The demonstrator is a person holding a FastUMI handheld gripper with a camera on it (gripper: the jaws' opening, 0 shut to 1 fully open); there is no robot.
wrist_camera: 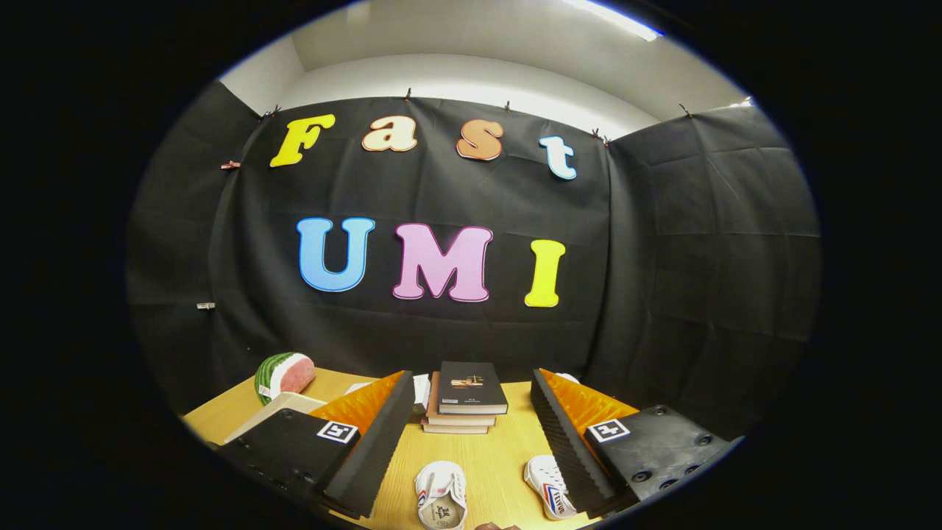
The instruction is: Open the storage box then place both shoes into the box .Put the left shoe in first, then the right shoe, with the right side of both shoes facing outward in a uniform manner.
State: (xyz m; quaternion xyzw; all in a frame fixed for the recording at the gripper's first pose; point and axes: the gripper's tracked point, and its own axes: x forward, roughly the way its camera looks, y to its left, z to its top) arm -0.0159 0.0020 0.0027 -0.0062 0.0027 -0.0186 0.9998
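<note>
The gripper (471,442) sits low in the frame, level and aimed straight across the counter, its jaws spread wide apart and holding nothing. Each black ridged finger (372,449) carries orange backing and a small square marker.

In the open gap between the fingers, at bottom centre, lie two white canvas shoes with red and blue stripes: one shoe (440,495) sits nearer the left finger with its opening facing up, the other shoe (548,495) lies close against the right finger. Bare wood separates them.

Beyond the shoes, at lower centre, a stack of books with a black hardcover on top (465,405) stands on the yellow wooden counter (489,460). At lower left, past the left finger, a watermelon slice model (285,375) rests near the counter's far edge, with a pale flat board (276,412) in front of it. Black cloth walls close the booth behind.
</note>
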